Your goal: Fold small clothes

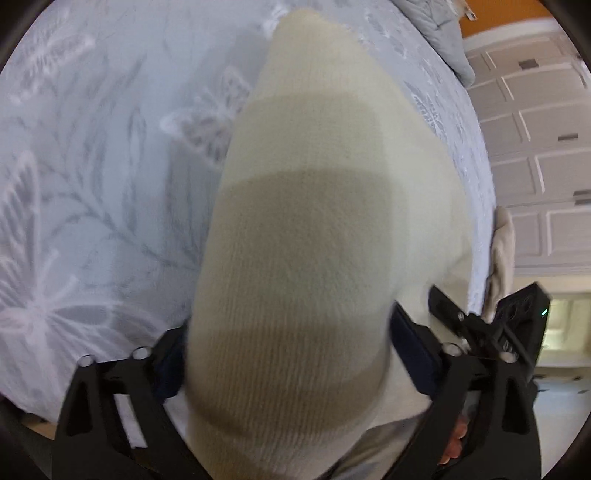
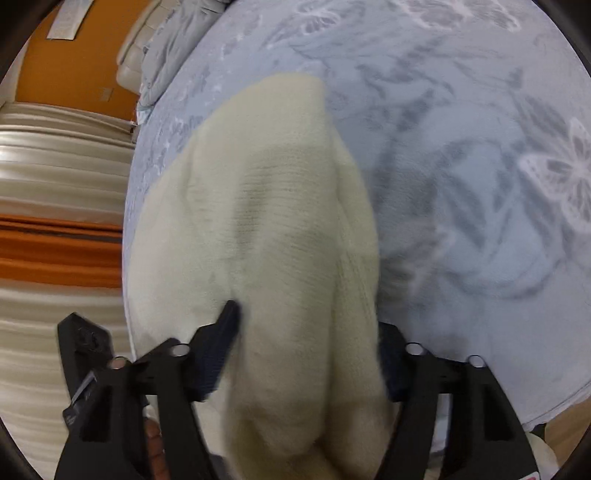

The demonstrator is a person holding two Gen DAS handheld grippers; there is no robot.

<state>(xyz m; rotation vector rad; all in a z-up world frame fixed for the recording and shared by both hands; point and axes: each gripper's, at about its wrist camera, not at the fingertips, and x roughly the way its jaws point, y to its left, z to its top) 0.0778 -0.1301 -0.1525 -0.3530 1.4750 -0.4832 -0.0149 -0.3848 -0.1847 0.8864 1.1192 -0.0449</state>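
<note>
A cream knitted garment [image 1: 306, 229] with tan stripes lies over a pale blue bedspread [image 1: 92, 166]. It drapes across my left gripper [image 1: 288, 354] and hides the fingertips; the jaws stand wide apart with the cloth between them. In the right wrist view the same cream knit [image 2: 280, 229] bunches up between the fingers of my right gripper [image 2: 306, 354], whose jaws also stand apart around the cloth. The other gripper shows at the right edge of the left wrist view [image 1: 517, 321] and at the lower left of the right wrist view [image 2: 88, 354].
The bedspread [image 2: 480, 184] has a butterfly and leaf print. A grey pillow [image 1: 443, 33] lies at the bed's far end. White panelled doors [image 1: 535, 166] stand beside the bed. An orange wall [image 2: 74, 66] and striped curtain [image 2: 55, 184] show beyond the bed edge.
</note>
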